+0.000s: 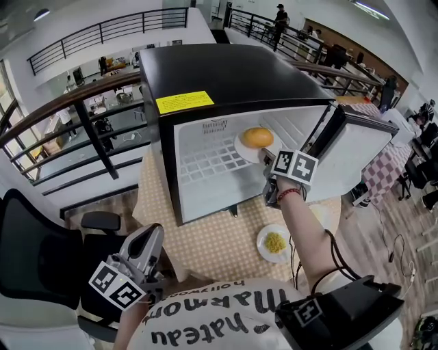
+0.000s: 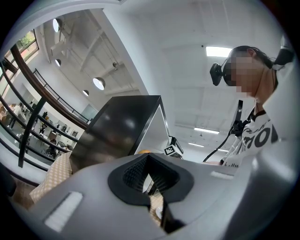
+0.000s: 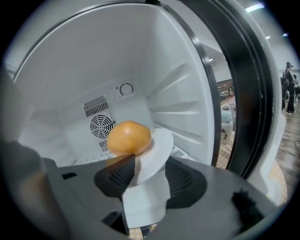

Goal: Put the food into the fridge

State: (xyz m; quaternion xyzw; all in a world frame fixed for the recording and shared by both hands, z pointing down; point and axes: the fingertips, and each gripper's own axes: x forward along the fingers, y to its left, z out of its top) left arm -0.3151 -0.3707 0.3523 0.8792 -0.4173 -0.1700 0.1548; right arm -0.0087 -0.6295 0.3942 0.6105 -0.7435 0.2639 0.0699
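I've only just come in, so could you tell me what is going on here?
A person is loading a small open fridge on a table. The right gripper reaches inside, jaws open around the rim of a white plate carrying an orange bun. The left gripper hangs shut and empty near the person's lap. A second plate of yellow food waits on the table.

Likely an open-plan office or lab on an upper gallery. Dark railings [image 1: 75,102] run beyond the right gripper [image 1: 269,163] jaws, with desks [image 1: 118,65] and people [image 1: 280,19], small and indistinct, past them. A black office chair [image 1: 41,253] stands left of the left gripper [image 1: 155,236] jaws, and strip lights [image 2: 225,50] hang overhead.
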